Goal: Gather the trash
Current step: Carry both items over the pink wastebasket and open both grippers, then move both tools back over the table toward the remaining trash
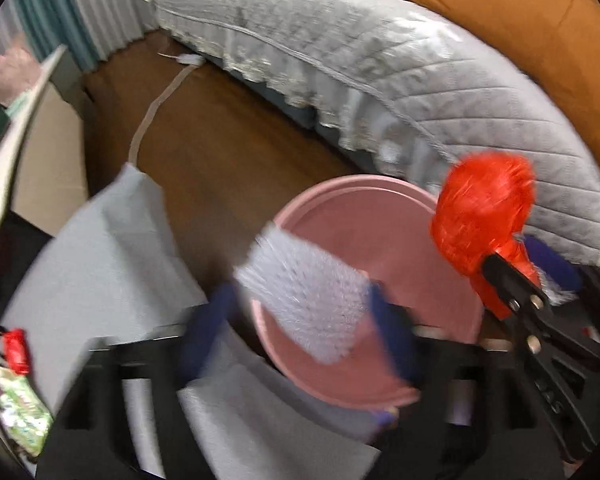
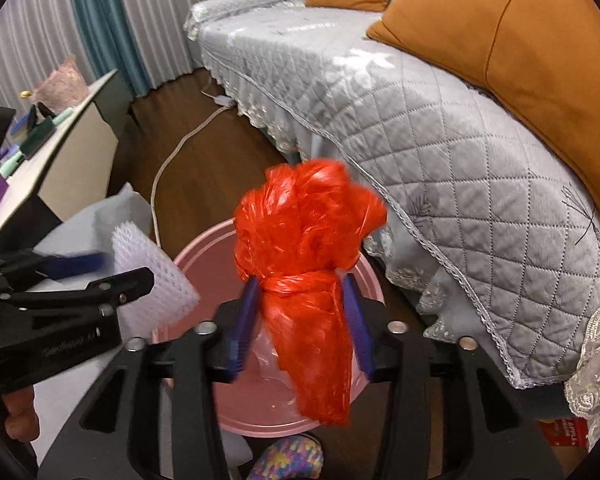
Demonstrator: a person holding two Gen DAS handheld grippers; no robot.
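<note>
Over a pink bin point(image 2: 268, 412) beside the quilted sofa point(image 2: 440, 128), we see both claws at work. The right gripper point(image 2: 304, 320) stands part open, a knotted red plastic bag point(image 2: 304, 240) between its blue pads; whether they press it we cannot tell. The left gripper point(image 1: 300, 316) gapes wide, white foam netting point(image 1: 308, 292) loose between its jaws. Only the right view shows a hand at eight o'clock point(image 2: 18, 416); only the left, wrappers at seven o'clock point(image 1: 20, 408).
</note>
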